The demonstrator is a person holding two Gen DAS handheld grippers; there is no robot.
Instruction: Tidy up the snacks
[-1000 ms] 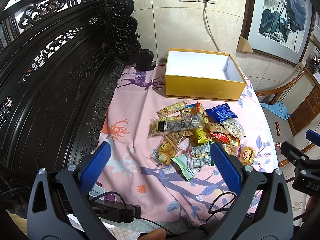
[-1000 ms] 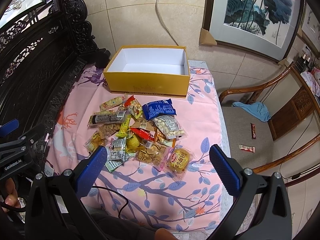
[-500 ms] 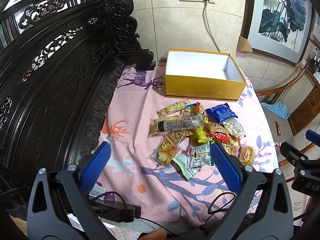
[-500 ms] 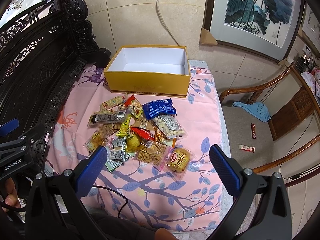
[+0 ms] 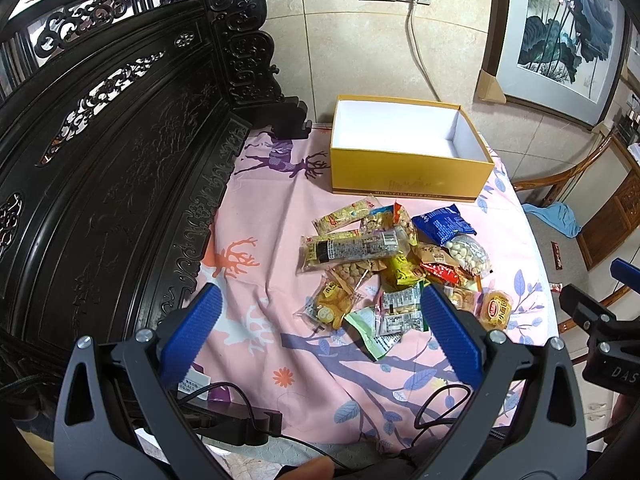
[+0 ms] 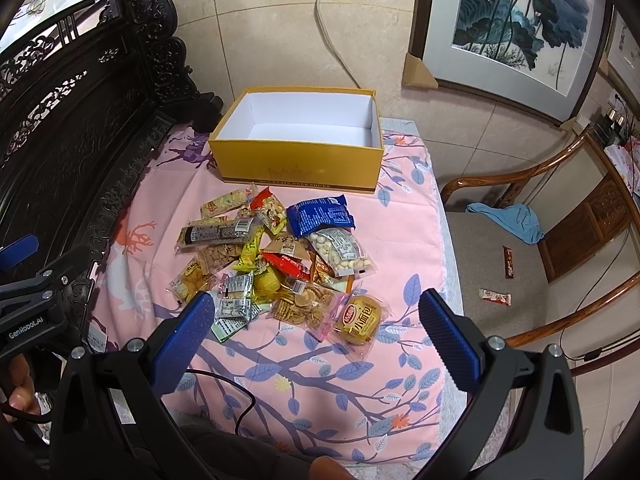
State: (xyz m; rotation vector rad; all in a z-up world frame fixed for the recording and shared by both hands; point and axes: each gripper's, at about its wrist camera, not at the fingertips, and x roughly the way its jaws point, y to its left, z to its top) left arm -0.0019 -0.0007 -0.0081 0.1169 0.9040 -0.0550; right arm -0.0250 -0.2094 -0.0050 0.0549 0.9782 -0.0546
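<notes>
The left gripper, black-framed with ribbed blue pads, hangs spread wide above the near edge of the table, grasping nothing. The right gripper, of the same build, is likewise spread wide and empty, held over the near side of the snack pile. In the right wrist view the left tool's body at the left edge reads "GenRobot.AI"; in the left wrist view the right tool's body at the right edge shows the letters "DAS".

Just ahead of both tools lies the heap of wrapped snacks on the pink cloth printed with deer and blue branches. Nearest the right gripper sits a round golden bun in clear wrap with a red label in Chinese characters, touching a clear bag of round crackers. Farther in lie a clear bag of white coated nuts, a dark blue foil packet with white print too small to read, and a long dark bar with a barcode.

Beyond the pile stands an open yellow cardboard box with a white interior, its front lettered "MOUNTAIN DEER SHOES" in the left wrist view. To the right, two small wrapped bars lie on the grey seat of a wooden armchair.
</notes>
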